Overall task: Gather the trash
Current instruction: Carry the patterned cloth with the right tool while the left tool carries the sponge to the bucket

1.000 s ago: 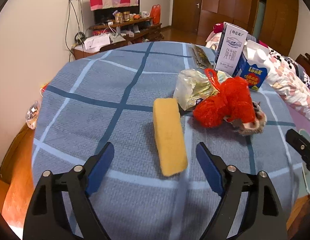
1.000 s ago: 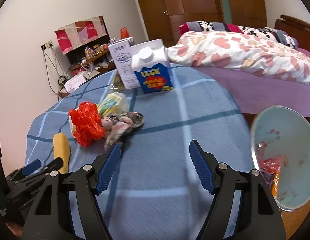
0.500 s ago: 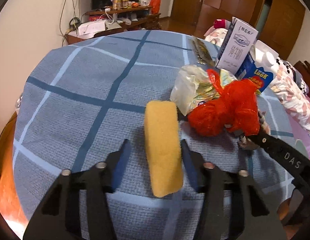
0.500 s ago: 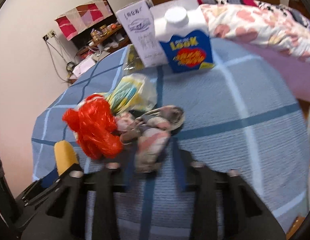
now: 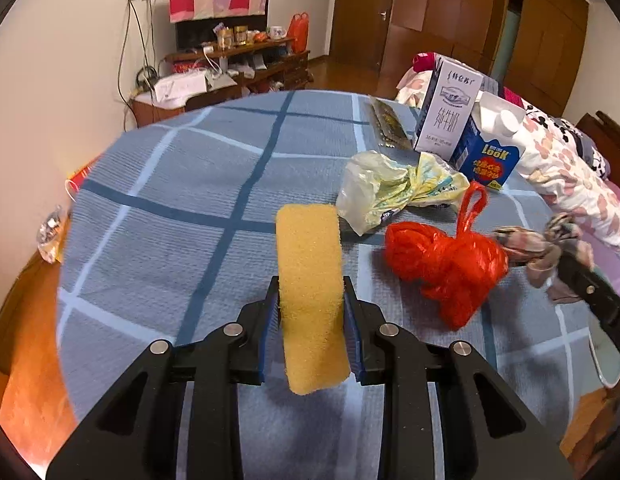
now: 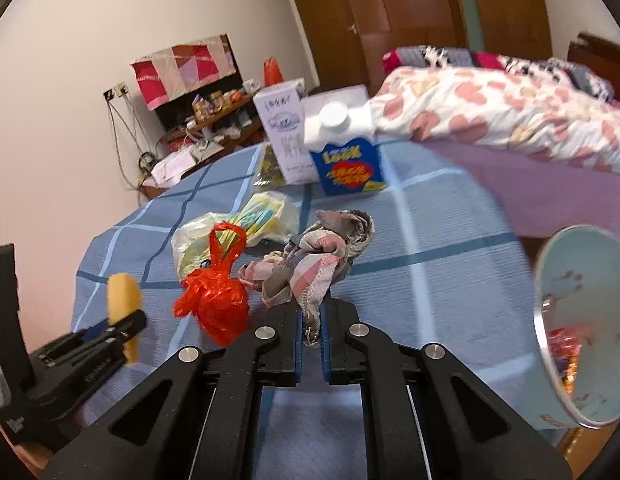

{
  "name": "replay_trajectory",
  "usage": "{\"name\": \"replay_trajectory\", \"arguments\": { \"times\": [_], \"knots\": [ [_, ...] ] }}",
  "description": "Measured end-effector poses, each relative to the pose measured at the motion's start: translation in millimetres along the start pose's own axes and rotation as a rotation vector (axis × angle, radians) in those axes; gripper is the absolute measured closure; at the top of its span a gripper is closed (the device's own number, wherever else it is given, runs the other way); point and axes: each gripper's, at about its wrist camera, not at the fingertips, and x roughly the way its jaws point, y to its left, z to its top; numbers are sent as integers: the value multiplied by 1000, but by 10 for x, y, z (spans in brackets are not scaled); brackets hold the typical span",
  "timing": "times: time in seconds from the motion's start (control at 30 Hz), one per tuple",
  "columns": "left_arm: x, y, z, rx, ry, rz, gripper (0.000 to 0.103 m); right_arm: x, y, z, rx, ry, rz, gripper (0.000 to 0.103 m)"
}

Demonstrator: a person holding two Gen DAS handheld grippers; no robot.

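Observation:
On the blue checked tablecloth [image 5: 169, 200] my left gripper [image 5: 310, 284] is closing on a yellow sponge [image 5: 310, 240]; both pads press its long sides. My right gripper [image 6: 312, 308] is shut on a crumpled plaid cloth [image 6: 322, 248], which bunches up above the jaws. A knotted red plastic bag [image 5: 442, 264] lies between the two grippers. Just behind it sits a crumpled pale yellow bag [image 5: 382, 192]. In the right wrist view the left gripper [image 6: 121, 328] shows at the lower left with the sponge [image 6: 123, 300].
A white milk carton [image 5: 448, 116] and a blue juice carton [image 5: 490, 152] stand at the table's far right, with a flat wrapper [image 5: 390, 128] beside them. A pale blue bin [image 6: 570, 280] holding wrappers is off the table's right edge. A quilt-covered bed [image 6: 490, 112] lies beyond.
Both grippers stood wide open a second ago. The left one has closed around the sponge. The right one moved forward to the plaid cloth, shut on it and drew it back.

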Motion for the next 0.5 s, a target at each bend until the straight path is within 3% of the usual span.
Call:
{"name": "replay_trajectory", "arguments": {
  "times": [0.5],
  "knots": [
    [-464, -134, -129, 67, -75, 29, 75, -538, -94, -188, -17, -79, -42, 95]
  ]
}}
